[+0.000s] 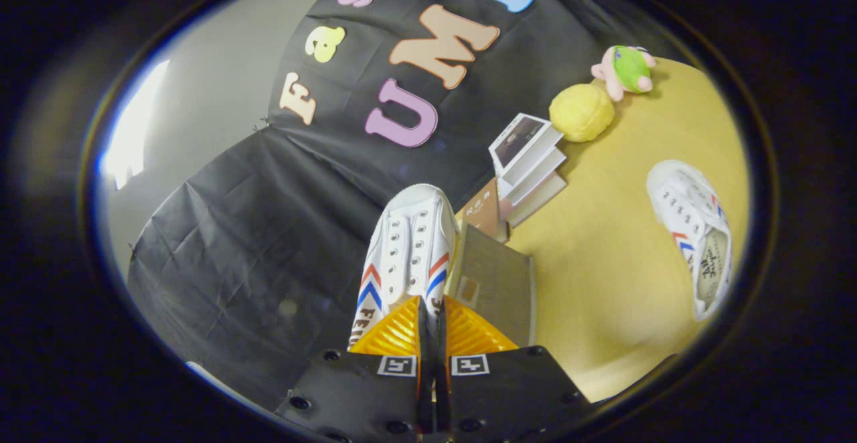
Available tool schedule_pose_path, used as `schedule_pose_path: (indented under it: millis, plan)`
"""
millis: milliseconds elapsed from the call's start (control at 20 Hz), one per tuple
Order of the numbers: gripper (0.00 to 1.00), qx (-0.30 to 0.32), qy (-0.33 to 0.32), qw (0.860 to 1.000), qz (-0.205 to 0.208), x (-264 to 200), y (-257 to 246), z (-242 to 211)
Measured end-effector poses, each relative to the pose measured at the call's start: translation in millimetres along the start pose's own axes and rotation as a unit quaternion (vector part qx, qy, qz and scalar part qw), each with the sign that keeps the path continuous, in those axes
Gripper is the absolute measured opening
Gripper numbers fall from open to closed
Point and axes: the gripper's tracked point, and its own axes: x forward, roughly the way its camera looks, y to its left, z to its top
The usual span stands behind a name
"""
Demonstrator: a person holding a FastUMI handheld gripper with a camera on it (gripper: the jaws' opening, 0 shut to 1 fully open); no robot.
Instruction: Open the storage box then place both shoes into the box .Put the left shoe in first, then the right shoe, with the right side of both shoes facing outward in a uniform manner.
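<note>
Shoe (pixel 408 249) is hanging toe-outward between my gripper (pixel 432 326) fingers, which I'm clamping on its edge; second shoe (pixel 696 235) is lying well apart on the table (pixel 602 282), beyond the box (pixel 495 282).

White striped shoe (pixel 410 249) pinched aloft, second shoe (pixel 693 232) on table, box (pixel 499 282) apparently beside.

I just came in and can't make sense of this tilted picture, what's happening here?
A person's handheld gripper has its fingers closed on the edge of a white sneaker, carrying it in the air with the toe pointing away. Just beside it is the storage box. The second shoe lies on the yellow table, beyond some stacked books and two plush toys.
</note>
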Motion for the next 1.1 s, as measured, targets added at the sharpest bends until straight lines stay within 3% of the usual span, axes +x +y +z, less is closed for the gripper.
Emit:
schedule_pose_path:
  millis: [200,600,900,1050,1100]
  plan:
    - [0.05,-0.003,0.045,0.999,-0.018,36,30,-26]
    - [0.05,-0.029,0.153,0.979,-0.131,91,23,-81]
    - [0.05,-0.029,0.133,0.971,-0.199,118,6,-91]
    - [0.09,-0.089,0.121,0.96,-0.238,125,-8,-97]
    - [0.1,-0.101,0.127,0.961,-0.224,129,-2,-102]
